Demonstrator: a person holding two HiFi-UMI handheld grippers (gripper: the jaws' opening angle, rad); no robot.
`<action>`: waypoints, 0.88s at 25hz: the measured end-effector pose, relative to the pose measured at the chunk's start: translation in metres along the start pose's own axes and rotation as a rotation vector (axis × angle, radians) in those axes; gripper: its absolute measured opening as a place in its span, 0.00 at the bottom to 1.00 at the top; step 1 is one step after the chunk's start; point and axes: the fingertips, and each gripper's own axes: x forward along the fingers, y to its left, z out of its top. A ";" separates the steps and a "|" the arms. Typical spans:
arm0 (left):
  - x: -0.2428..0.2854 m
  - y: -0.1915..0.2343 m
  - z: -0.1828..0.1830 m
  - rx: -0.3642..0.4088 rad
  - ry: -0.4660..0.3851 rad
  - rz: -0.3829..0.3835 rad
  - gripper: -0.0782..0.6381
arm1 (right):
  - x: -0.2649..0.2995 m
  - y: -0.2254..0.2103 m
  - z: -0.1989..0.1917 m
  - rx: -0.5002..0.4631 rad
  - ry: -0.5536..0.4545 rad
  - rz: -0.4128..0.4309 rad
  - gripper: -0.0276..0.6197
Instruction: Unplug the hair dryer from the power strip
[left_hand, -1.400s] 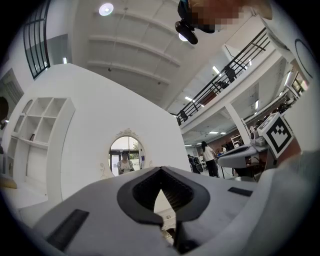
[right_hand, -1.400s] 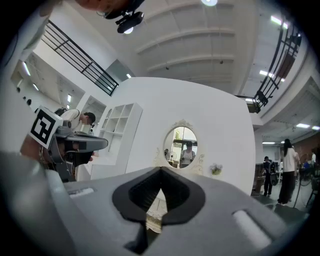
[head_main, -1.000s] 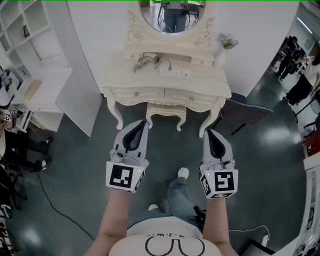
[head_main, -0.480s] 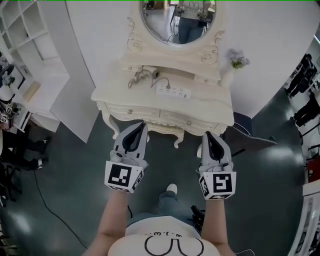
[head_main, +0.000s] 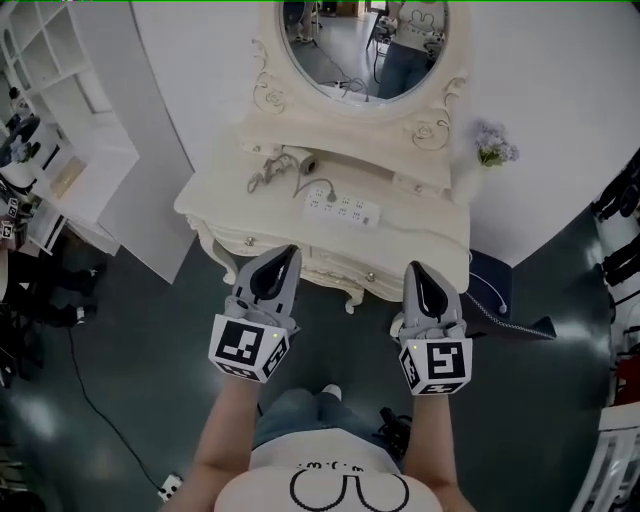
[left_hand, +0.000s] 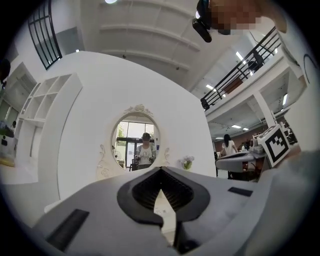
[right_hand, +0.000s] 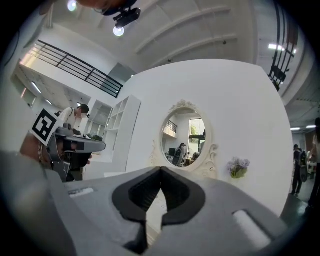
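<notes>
A white power strip (head_main: 342, 210) lies on the cream dressing table (head_main: 420, 235), below the oval mirror (head_main: 362, 45). A plug (head_main: 327, 195) sits in the strip's left end. Its cord runs up and left to the hair dryer (head_main: 297, 160), which lies near the mirror's base. My left gripper (head_main: 291, 251) is shut and empty, its tip just short of the table's front edge. My right gripper (head_main: 414, 268) is also shut and empty, by the front edge further right. In both gripper views the jaws meet at the tip (left_hand: 161, 170) (right_hand: 161, 170), pointing level at the mirror (left_hand: 137, 145).
A small vase of purple flowers (head_main: 492, 150) stands at the table's right end. White shelving (head_main: 55, 110) stands to the left, with a black cable (head_main: 95, 400) on the dark floor below it. A dark folded object (head_main: 505, 300) lies beside the table's right legs.
Both grippers have moved forward side by side towards the dressing table, from about a step away to its front edge. The table and mirror now fill more of the view. Both stay shut.
</notes>
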 end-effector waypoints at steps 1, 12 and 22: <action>0.004 0.001 -0.003 -0.001 0.009 0.000 0.11 | 0.005 -0.002 -0.004 0.007 0.005 0.008 0.03; 0.086 0.020 -0.035 -0.054 0.053 -0.054 0.37 | 0.075 -0.030 -0.041 0.023 0.072 0.039 0.03; 0.185 0.064 -0.061 -0.156 0.083 -0.092 0.55 | 0.173 -0.067 -0.057 0.013 0.125 0.026 0.03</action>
